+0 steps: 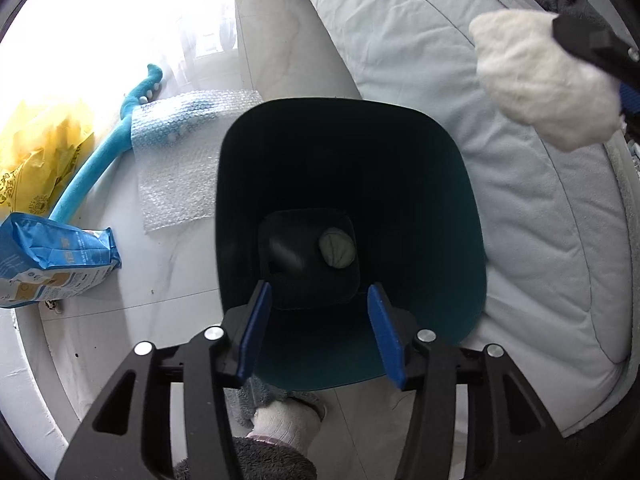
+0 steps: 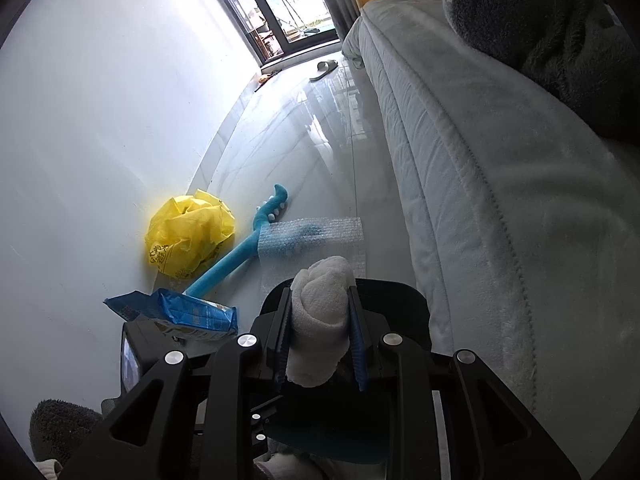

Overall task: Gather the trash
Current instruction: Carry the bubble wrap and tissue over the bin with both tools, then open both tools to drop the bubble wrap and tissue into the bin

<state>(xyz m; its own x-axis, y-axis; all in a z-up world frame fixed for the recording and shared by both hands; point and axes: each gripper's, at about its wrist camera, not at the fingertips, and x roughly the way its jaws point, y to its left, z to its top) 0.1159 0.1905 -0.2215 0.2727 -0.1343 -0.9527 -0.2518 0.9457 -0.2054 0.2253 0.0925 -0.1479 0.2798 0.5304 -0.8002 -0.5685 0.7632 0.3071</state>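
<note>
Print shows on the yellow bag and blue packet (none legible)

The dark teal plastic waste bin is so shadowed inside that only a small grey crumpled ball shows at its bottom. In the right wrist view the bin is almost wholly hidden behind a rolled white cloth wad and the gripper frame. The blue printed snack bag and the crumpled yellow plastic bag are cut off by the left edge; their print is too small to read. A blue foam stick runs under a sheet of clear bubble wrap.
</note>
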